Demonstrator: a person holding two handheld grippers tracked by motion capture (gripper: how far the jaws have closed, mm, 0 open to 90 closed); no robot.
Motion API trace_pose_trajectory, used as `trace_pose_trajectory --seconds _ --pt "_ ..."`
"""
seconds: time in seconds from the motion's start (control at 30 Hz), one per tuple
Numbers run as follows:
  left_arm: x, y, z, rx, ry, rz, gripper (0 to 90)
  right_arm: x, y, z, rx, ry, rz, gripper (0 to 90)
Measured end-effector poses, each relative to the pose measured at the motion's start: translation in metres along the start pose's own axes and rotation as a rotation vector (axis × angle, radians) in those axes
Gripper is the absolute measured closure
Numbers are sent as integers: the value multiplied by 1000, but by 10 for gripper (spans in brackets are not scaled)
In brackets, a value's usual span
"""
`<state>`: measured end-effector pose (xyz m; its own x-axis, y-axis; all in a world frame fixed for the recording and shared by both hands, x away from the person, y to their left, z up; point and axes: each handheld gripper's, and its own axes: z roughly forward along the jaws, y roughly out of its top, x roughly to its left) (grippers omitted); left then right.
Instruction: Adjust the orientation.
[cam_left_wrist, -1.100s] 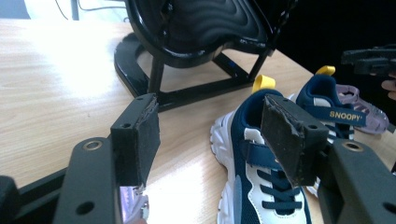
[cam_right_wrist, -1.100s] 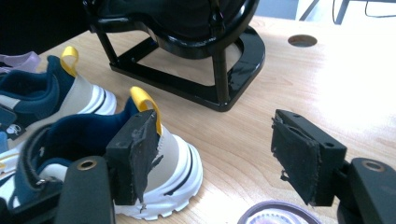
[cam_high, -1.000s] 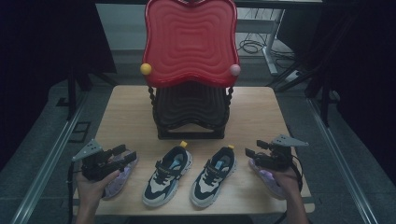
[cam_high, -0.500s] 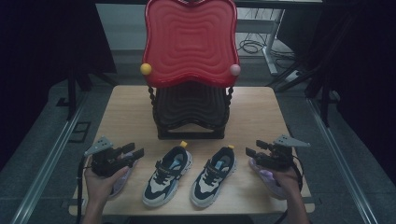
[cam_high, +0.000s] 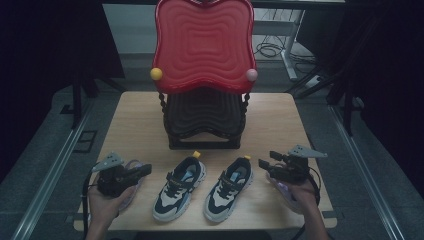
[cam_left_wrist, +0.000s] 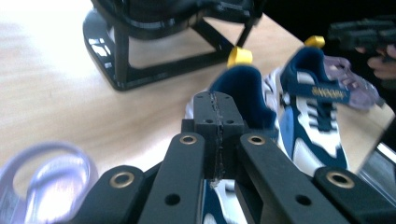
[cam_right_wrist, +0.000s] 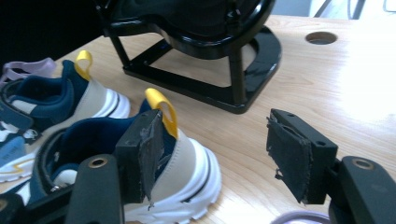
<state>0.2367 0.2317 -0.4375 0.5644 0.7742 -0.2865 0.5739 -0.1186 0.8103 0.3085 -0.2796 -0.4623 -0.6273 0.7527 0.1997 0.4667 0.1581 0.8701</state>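
High view: the two sneakers stand side by side at the near middle of the table, heels toward the far side, toes toward the person, likely set as a pair so that each hand has one within reach.
Left sneaker (cam_high: 179, 188): dark blue and white with a yellow heel loop, just right of the left gripper, apart from it.
Right sneaker (cam_high: 229, 187): same make, close beside its twin without clear touching; just left of the right gripper.
Left gripper (cam_high: 142, 171): held low over the near left of the table, pointing right toward the left sneaker; its jaws have just been closing and now meet pad to pad in the left gripper view, with nothing between them.
Right gripper (cam_high: 264, 164): held at the near right, aimed left at the right sneaker's heel; its pads (cam_right_wrist: 142, 154) stand wide apart in the right gripper view, with nothing between them, which I judge to be readiness for a grasp at the heel.
Clear purple sandals: one lies under the left hand (cam_high: 131, 176), one under the right (cam_high: 281, 189), flanking the sneakers.
Chair (cam_high: 204, 75): red back, black base, standing behind the sneakers at the far middle.
Table (cam_high: 140, 125): pale wood, bare between chair and left edge.
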Motion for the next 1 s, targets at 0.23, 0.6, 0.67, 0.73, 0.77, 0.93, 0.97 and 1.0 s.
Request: trace_pose_trajectory --seconds 0.23,0.6,0.67,0.73,0.77,0.93,0.97,1.0 --pt "5 -8 -4 19 4 -21 900 1 -2 6 22 2 -7 368" --pt "11 -32 -9 86 41 -66 900 4 -2 4 6 -5 -6 369" --pt "12 -38 -9 93 52 -73 900 5 -2 7 12 -1 -13 368" --pt "12 -45 -8 103 60 -85 900 7 -1 9 16 2 -18 367" --pt "12 -48 -8 109 64 -92 900 8 -1 10 16 4 -22 367" --pt "17 -62 -6 126 94 -124 900 10 -1 10 13 7 -29 366" --pt "18 -66 -6 135 100 -129 900 9 -1 10 13 1 -31 367" --pt "18 -66 -6 135 100 -129 900 9 -1 10 13 1 -31 367"
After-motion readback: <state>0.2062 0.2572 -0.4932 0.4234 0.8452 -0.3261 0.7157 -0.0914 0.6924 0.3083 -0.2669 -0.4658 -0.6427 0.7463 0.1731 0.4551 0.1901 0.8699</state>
